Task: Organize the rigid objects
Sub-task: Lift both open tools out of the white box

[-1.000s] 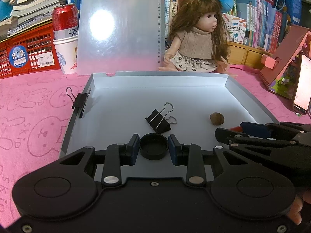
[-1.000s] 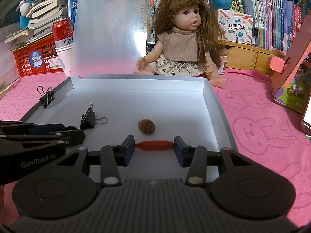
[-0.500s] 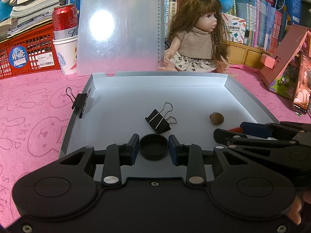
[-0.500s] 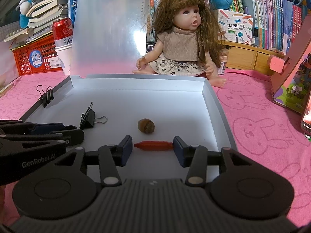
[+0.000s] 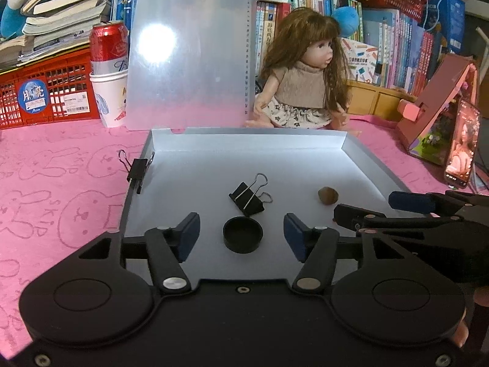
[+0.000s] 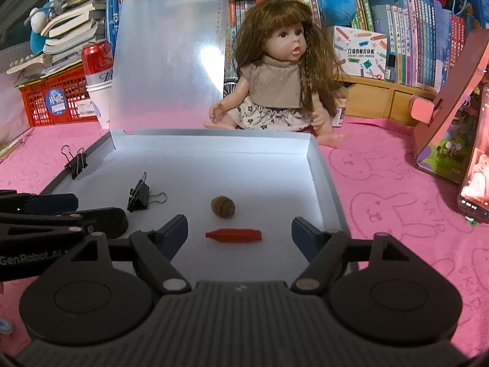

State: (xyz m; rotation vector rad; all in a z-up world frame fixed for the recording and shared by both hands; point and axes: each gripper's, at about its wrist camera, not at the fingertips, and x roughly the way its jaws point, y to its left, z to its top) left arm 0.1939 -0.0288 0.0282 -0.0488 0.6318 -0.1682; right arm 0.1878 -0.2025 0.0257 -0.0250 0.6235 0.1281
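Observation:
A grey open box [image 5: 244, 140] [image 6: 318, 165] lies on the pink cloth. In it lie a black round cap [image 5: 243, 235], a black binder clip [image 5: 249, 197] [image 6: 139, 194], a brown nut [image 5: 328, 195] [image 6: 223, 206] and a red stick-shaped piece [image 6: 233, 235]. My left gripper [image 5: 241, 237] is open, with the cap resting on the box floor between its fingers. My right gripper [image 6: 240, 235] is open, with the red piece lying between its fingers. Each gripper shows at the edge of the other's view.
A second binder clip [image 5: 136, 166] [image 6: 75, 162] is clipped on the box's left wall. The box lid [image 5: 189, 49] stands upright behind. A doll [image 5: 302, 73], a red can in a paper cup [image 5: 108, 70], a red crate [image 5: 39, 91], a phone [image 5: 461, 146] and books surround the box.
Both grippers have opened. The left has let go of the black cap and the right has let go of the red piece; both objects now rest on the box floor.

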